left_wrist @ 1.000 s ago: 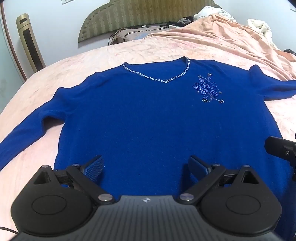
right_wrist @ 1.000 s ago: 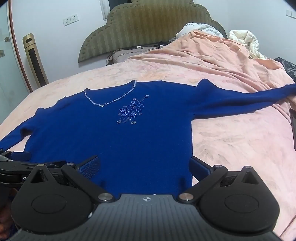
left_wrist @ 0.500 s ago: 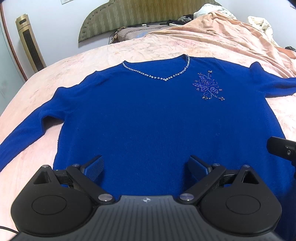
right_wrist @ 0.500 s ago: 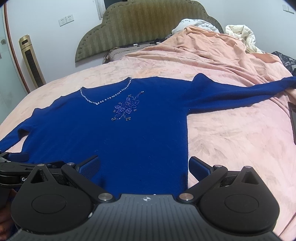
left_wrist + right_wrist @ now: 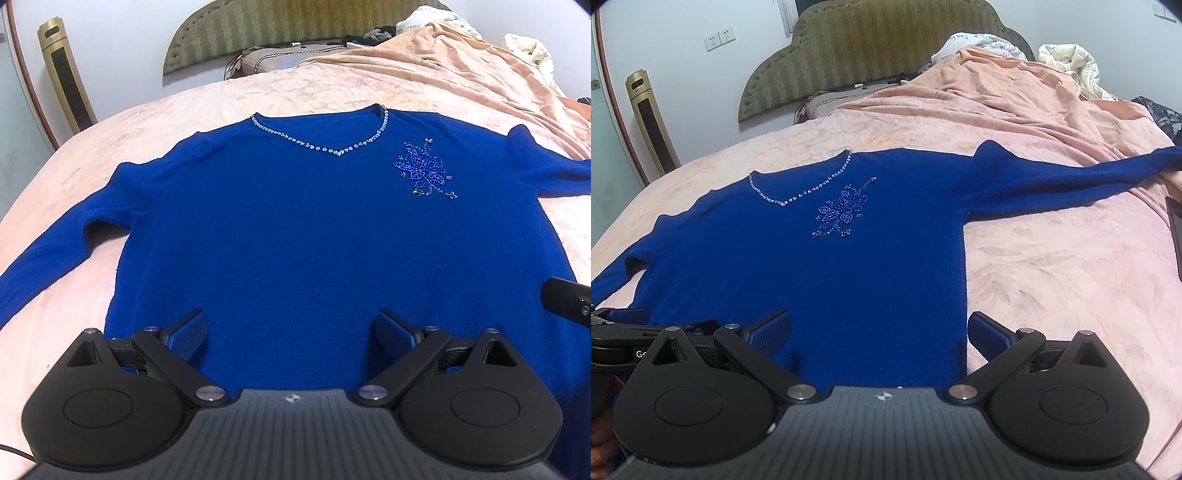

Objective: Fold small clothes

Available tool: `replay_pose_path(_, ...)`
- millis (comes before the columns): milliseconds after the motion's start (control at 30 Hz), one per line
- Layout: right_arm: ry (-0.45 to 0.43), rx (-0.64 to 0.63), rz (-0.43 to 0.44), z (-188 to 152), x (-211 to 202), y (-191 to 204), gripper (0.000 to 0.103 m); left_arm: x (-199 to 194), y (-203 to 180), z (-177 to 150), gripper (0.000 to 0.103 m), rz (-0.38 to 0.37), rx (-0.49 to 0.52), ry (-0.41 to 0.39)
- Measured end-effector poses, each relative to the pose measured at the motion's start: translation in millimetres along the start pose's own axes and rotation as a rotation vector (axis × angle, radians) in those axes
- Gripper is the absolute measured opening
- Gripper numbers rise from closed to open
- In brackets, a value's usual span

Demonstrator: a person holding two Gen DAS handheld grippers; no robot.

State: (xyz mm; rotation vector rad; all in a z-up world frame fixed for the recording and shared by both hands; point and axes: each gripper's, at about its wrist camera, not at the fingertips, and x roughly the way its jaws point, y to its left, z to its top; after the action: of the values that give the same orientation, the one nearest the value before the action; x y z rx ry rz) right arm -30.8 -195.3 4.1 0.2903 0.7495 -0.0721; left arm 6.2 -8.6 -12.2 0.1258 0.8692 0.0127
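Observation:
A royal-blue sweater (image 5: 295, 236) (image 5: 812, 266) lies flat and face up on the pink bed, sleeves spread to both sides. It has a beaded V neckline (image 5: 325, 144) and a beaded flower (image 5: 842, 212) on the chest. My left gripper (image 5: 291, 328) hovers open over the sweater's hem, nothing between its fingers. My right gripper (image 5: 879, 328) is open too, straddling the hem's right side edge, its right finger (image 5: 990, 332) over the blanket. The hem itself is hidden under both grippers.
The pink bedspread (image 5: 1052, 277) stretches to the right, with a rumpled peach blanket (image 5: 1015, 96) and white bedding (image 5: 1071, 62) at the back. A green headboard (image 5: 871, 44) and a gold tower fan (image 5: 66, 74) stand behind. A dark phone-like object (image 5: 1174, 229) lies at the right edge.
Both views have tilted slightly down and closer to the sweater. Both grippers stay open and the sweater has not moved.

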Motion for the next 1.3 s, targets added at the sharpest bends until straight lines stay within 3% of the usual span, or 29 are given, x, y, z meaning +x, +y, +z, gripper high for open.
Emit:
replay_pose_path(800,-0.007,0.013,0.011,-0.6,-0.9,-4.1,0.103,-1.0,-12.5,2.8,0.098,0.014,0.026,0.007)
replay_pose_path(1300,-0.048,0.032,0.067,0.4,-3.9,-19.7,0.103,-1.6,-35.9,9.9,0.098,0.003,0.065,0.000)
